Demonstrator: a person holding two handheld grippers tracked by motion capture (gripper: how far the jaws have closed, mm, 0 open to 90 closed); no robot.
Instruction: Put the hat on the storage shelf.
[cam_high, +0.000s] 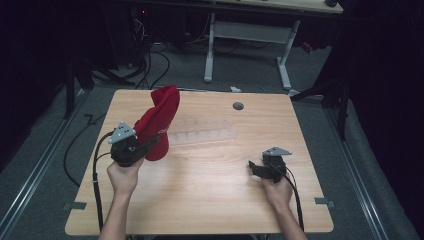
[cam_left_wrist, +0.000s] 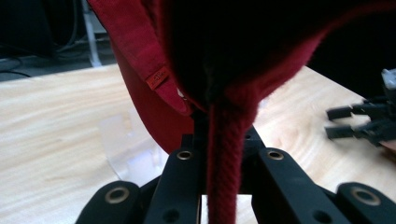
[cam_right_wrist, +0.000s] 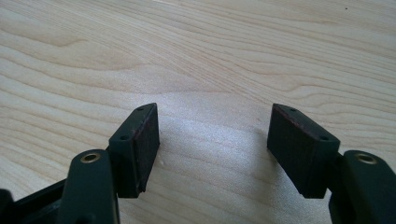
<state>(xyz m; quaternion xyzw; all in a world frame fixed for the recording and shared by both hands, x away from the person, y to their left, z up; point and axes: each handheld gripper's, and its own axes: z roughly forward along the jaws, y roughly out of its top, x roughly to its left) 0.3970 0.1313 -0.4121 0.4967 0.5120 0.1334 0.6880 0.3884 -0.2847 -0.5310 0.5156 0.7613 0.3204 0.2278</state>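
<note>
Red cloth (cam_high: 159, 120) hangs upright at the left centre of the high view, its lower edge clamped tight between my left fingers (cam_left_wrist: 219, 154), with the rest rising above the tabletop (cam_high: 210, 180). Just behind it lies a clear plastic tray (cam_high: 202, 134). My right fingers (cam_right_wrist: 212, 149) sit at lower right, spread wide with nothing between them, low over bare wood.

Cloth (cam_high: 159, 122): deep red, with small orange tag (cam_left_wrist: 158, 77). Table (cam_high: 210, 200): pale wood grain. Tray (cam_high: 202, 134): clear. Grippers' jaws were black.
</note>
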